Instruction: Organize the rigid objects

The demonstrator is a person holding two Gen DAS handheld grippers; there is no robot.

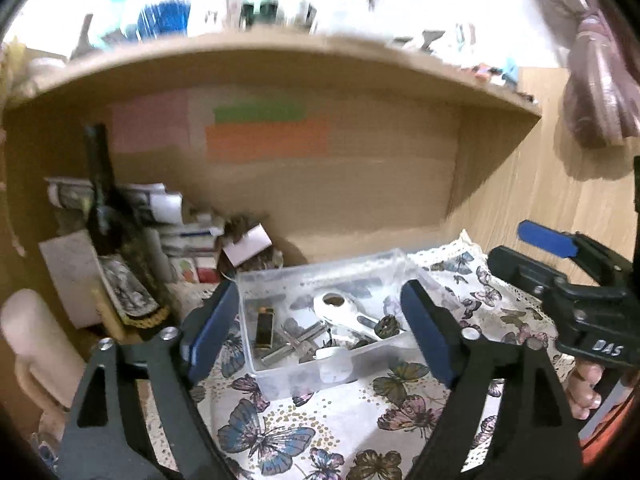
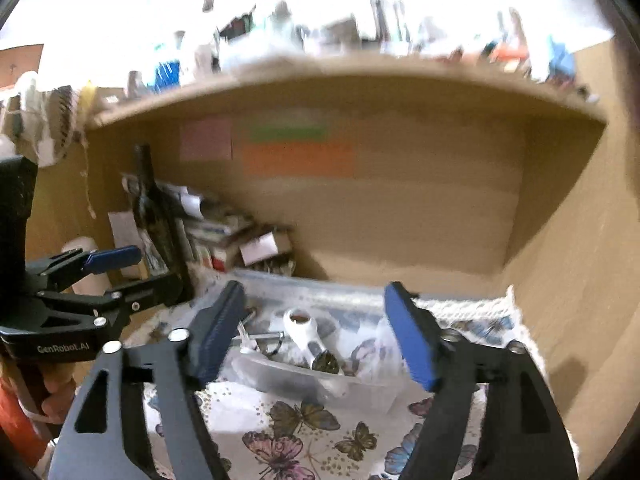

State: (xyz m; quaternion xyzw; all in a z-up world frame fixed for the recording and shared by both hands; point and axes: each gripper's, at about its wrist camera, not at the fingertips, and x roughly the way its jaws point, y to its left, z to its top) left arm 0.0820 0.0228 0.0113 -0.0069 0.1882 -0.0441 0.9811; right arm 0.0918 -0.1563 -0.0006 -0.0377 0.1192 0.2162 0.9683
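A clear plastic box (image 1: 280,376) stands on the butterfly cloth (image 1: 280,432) inside a wooden shelf bay. It holds a white opener-like tool (image 1: 340,312), a black and gold lighter (image 1: 265,330) and metal parts (image 1: 296,340). My left gripper (image 1: 320,328) is open and empty, its fingers on either side of the box. My right gripper (image 2: 316,332) is open and empty, just before the same box (image 2: 360,394), where the white tool (image 2: 308,336) shows. The right gripper also shows at the right of the left wrist view (image 1: 560,256).
A dark bottle (image 1: 102,184), stacked papers and small boxes (image 1: 180,236) crowd the bay's left side. A cream roll (image 1: 32,344) stands at far left. Coloured sticky notes (image 1: 264,136) are on the back wall. The shelf above (image 1: 280,52) carries many items.
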